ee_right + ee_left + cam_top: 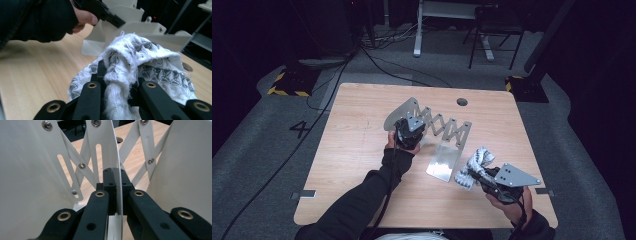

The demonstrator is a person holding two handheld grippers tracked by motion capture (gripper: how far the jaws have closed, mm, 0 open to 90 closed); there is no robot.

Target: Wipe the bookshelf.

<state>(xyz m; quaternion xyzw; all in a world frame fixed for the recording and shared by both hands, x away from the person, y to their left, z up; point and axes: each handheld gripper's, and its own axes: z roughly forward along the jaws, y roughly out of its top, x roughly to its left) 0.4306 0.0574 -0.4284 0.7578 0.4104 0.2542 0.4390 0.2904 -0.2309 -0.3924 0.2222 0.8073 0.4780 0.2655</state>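
the left gripper (113, 173) is closed on a thin white plate of the rack (105, 147), the plate's edge being pinched between the two black jaws, as is seen in the left gripper view. in the high view the left gripper (408, 134) is held by the left hand (398, 142) at the rack (437, 137), near the table's middle. the rack is made of flat metal plates joined by riveted crossing strips, scissor-fashion; it is stretched out from a rounded plate at the far left to a long plate that lies toward the near right. slots and rivets are seen in the strips in the left gripper view, with the wooden table (132, 150) behind them. the right gripper (117, 75) is closed on a bunched white cloth (140, 60) with a dark woven pattern; a twist of it is clamped between the jaws, and the rest is puffed out above and around them. in the high view the right gripper (479, 176) is held by the right hand (512, 202) near the table's near right corner, and the cloth (474, 165) is seen just beside the rack's long plate. in the right gripper view the rack (140, 27) is seen beyond the cloth, with the left hand (82, 17) above it. the table (362, 150) is a light wooden top with a round hole (462, 102) near its far edge. grey floor (262, 140) with black cables (382, 62) lies around it, and a chair (494, 30) stands farther off.
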